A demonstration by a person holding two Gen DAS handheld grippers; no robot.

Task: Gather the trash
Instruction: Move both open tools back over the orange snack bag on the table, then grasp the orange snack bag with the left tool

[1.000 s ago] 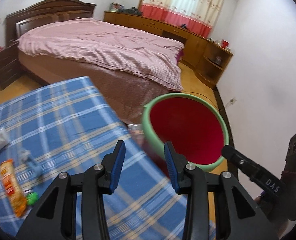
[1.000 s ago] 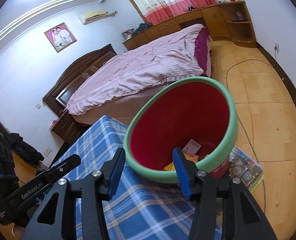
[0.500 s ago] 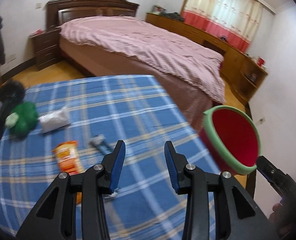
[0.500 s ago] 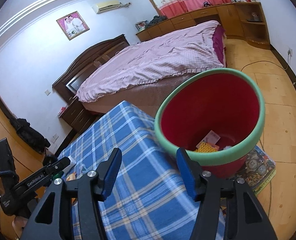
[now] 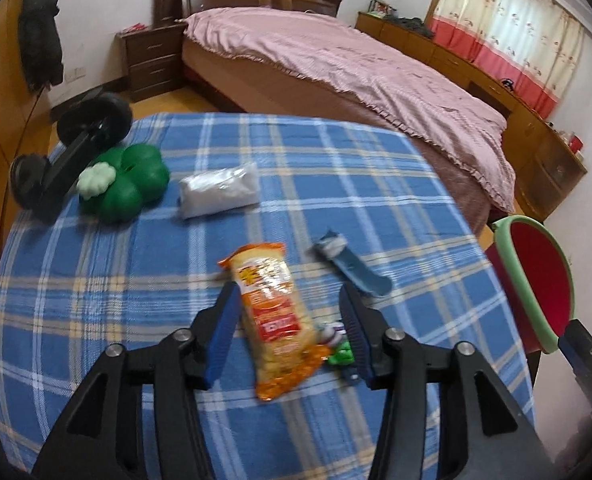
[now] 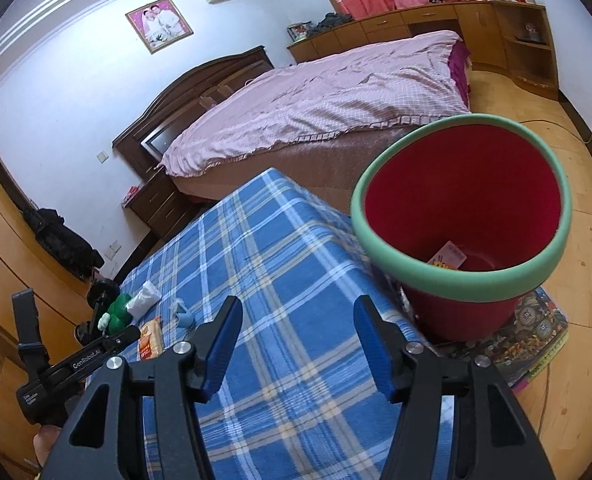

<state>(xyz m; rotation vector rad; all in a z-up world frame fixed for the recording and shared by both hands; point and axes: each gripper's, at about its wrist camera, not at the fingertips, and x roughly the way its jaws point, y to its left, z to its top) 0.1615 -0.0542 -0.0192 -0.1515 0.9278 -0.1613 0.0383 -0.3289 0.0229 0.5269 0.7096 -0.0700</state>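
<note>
An orange snack packet (image 5: 273, 312) lies on the blue plaid table (image 5: 135, 264). My left gripper (image 5: 289, 334) is open, its jaws on either side of the packet, above it. A small green and white wrapper (image 5: 338, 346) lies by its right finger. A blue wrapper (image 5: 352, 268) and a white packet (image 5: 217, 196) lie farther off. The red bin with a green rim (image 6: 468, 216) stands off the table's edge with some trash inside. My right gripper (image 6: 298, 344) is open and empty above the table near the bin.
A green clover-shaped toy (image 5: 123, 182) and a black wheeled roller (image 5: 71, 152) sit at the table's far left. A pink bed (image 5: 336, 56) stands behind. A printed mat (image 6: 528, 332) lies under the bin on the wood floor.
My left gripper has swung left from the bin over the table and now straddles the orange packet. My right gripper has drawn back a little from the bin.
</note>
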